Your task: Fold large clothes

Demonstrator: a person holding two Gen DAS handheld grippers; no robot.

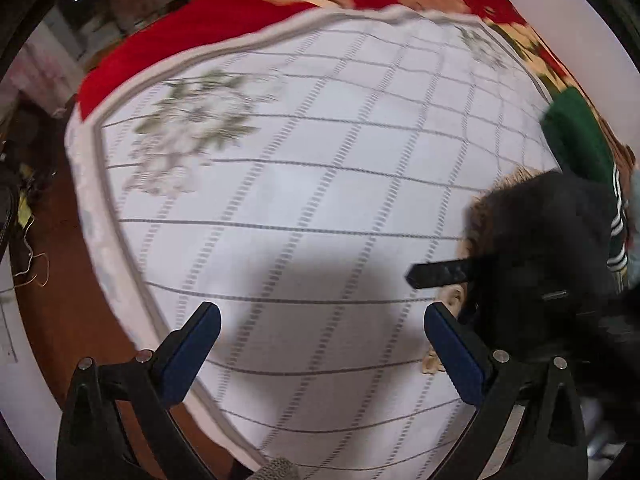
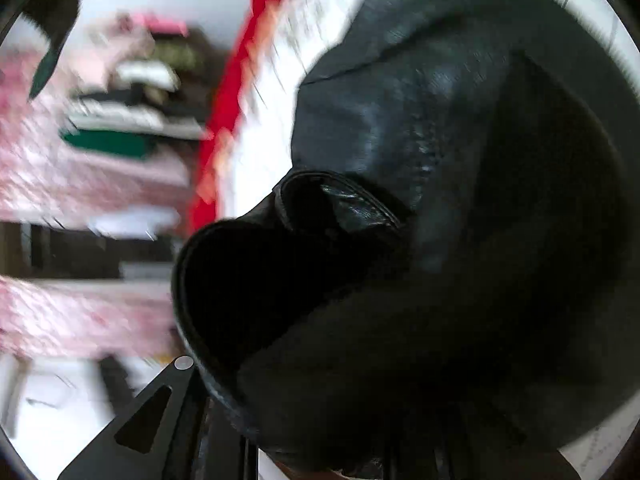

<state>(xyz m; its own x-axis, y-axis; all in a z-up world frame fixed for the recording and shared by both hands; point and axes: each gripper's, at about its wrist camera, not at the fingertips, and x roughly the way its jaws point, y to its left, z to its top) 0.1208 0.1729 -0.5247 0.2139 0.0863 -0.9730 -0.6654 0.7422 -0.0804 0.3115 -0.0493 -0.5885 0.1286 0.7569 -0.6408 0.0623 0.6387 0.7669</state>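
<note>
My left hand-held gripper (image 1: 322, 348) hangs spread and empty over the white checked bedspread (image 1: 304, 184); the black jacket (image 2: 460, 184), at the bed's right edge, smothers my right view, its grip indeterminable, so I should spread it flat before folding.

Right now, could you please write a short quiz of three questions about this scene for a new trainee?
1. True or false: the left tongs are open and hold nothing.
2. What colour is the jacket that fills the right wrist view?
3. The left tongs hover over: A) the white checked sheet; B) the red blanket; C) the green garment.

Key: 1 true; 2 black; 3 A.
</note>
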